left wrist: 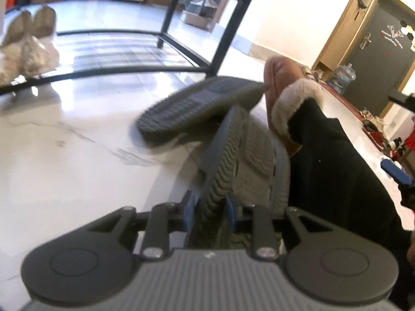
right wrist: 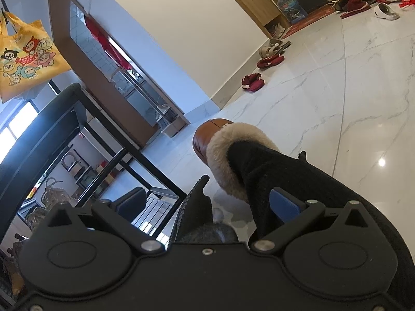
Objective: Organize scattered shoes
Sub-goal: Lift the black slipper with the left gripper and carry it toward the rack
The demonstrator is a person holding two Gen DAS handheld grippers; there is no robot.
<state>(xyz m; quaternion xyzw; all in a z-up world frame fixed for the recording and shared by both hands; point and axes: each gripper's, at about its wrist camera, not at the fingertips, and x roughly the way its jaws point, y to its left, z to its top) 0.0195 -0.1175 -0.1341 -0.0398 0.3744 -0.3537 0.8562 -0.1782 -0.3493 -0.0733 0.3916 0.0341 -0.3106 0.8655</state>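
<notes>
Grey ridged-sole slippers (left wrist: 233,140), brown boot (right wrist: 207,136) with beige fur, yellow cartoon-printed bag (right wrist: 24,57), white-marbled floor (right wrist: 350,98).

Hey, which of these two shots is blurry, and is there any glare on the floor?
Left wrist view: motion blur smears the grey slipper and beige shoes. Right wrist view: sharper, with a bright glare spot on the floor; the fisheye bends the rack.

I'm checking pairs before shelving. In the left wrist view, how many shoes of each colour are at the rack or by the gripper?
grey slippers: 2, one in the left gripper
tan slippers on the rack: 2
brown fur-lined shoe, worn: 1
Total: 5
</notes>
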